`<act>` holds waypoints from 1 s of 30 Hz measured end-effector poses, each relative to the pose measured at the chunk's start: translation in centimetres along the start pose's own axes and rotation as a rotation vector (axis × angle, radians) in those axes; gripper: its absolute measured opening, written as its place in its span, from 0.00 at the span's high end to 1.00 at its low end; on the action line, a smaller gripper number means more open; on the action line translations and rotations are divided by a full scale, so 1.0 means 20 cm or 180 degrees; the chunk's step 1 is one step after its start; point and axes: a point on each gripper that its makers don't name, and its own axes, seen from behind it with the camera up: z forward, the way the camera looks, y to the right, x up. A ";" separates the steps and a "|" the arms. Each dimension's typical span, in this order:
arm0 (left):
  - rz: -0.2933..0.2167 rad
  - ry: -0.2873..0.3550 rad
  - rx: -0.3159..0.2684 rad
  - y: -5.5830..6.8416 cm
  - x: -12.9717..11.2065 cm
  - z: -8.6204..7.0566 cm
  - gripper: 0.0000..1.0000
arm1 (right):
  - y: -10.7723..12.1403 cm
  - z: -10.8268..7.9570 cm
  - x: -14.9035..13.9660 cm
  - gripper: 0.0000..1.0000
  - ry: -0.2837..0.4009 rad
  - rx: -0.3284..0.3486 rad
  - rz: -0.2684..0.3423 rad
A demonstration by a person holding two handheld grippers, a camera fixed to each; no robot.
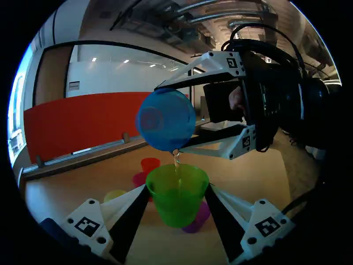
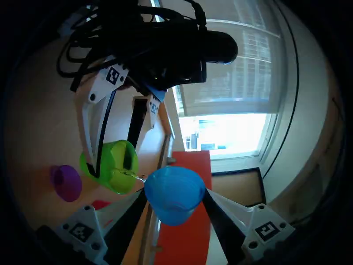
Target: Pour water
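My left gripper (image 1: 177,194) is shut on a green cup (image 1: 177,194), held upright above the wooden table (image 1: 247,176). Just above it my right gripper (image 1: 185,110) is shut on a blue cup (image 1: 166,119) tipped over on its side, and a thin stream of water (image 1: 176,163) runs from its rim into the green cup. In the right gripper view the blue cup (image 2: 173,194) sits between my right gripper's (image 2: 174,198) fingers, its lip touching the rim of the green cup (image 2: 112,167), which the left gripper (image 2: 117,152) holds.
On the table beyond the green cup stand a red cup (image 1: 150,164), a yellow cup (image 1: 114,194), a magenta one (image 1: 139,179) and a purple cup (image 1: 198,217) (image 2: 66,182). A red wall panel (image 1: 79,121) lines the table's far edge. A bright window (image 2: 220,132) lies behind.
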 end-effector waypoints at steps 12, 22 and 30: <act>-0.0005 0.0013 0.0001 0.00 0.01 0.00 0.14 | 0.00 -0.01 0.02 0.09 -0.0025 -0.0033 -0.0169; -0.0008 0.0016 0.0004 0.00 0.01 -0.01 0.14 | 0.00 -0.01 0.04 0.09 -0.0024 -0.0054 -0.0272; -0.0001 0.0015 0.0005 0.00 0.01 -0.01 0.14 | -0.01 -0.01 0.06 0.09 -0.0024 -0.0074 -0.0377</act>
